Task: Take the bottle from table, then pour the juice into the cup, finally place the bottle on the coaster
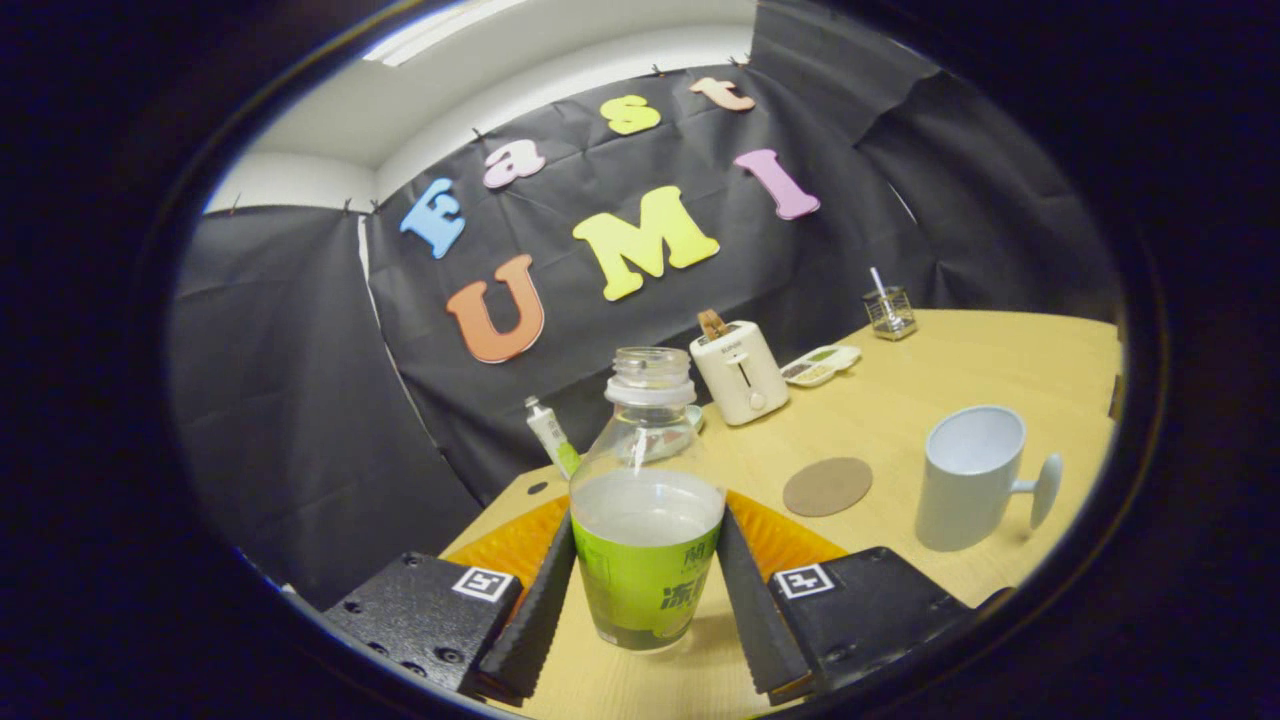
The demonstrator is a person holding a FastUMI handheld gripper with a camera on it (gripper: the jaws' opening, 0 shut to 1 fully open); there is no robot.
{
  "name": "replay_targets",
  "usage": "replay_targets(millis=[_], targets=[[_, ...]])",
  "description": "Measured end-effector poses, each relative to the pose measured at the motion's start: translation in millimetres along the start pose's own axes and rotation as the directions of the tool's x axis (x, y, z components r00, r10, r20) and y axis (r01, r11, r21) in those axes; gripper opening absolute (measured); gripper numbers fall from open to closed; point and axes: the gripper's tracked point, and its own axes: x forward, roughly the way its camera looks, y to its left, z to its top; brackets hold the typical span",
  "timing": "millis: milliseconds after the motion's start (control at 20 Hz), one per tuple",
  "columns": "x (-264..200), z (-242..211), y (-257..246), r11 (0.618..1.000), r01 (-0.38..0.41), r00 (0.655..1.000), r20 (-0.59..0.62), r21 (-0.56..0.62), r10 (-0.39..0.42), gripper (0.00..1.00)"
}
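A clear uncapped bottle (647, 520) with a green label and pale juice stands between the two fingers of my gripper (648, 575), which is shut on its lower body, both pads pressing its sides. It looks lifted slightly off the wooden table (900, 400). A round brown coaster (827, 486) lies on the table just beyond the right finger. A pale grey cup (968, 477) with a handle stands to the right of the coaster, upright and open at the top.
An orange ribbed mat (520, 545) lies under and behind the bottle. Further back stand a cream toaster (739, 371), a small tube (550, 433), a shallow dish (820, 365) and a glass holder (889, 312) near the black cloth wall.
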Motion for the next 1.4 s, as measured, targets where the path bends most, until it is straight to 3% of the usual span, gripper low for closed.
replay_targets(millis=[250,500,900,1400], targets=[[5.8,2.7,-10.8,0.983,-0.051,0.998,-0.014,0.178,0.054,0.8],[4.1,-4.0,-23.6,0.934,-0.079,0.994,-0.04,0.348,0.099,0.8],[-14.5,11.6,-32.8,0.816,-0.145,0.986,0.013,0.56,0.166,0.79],[-23.6,24.0,-34.9,0.686,-0.189,0.973,0.041,0.702,0.226,0.79]])
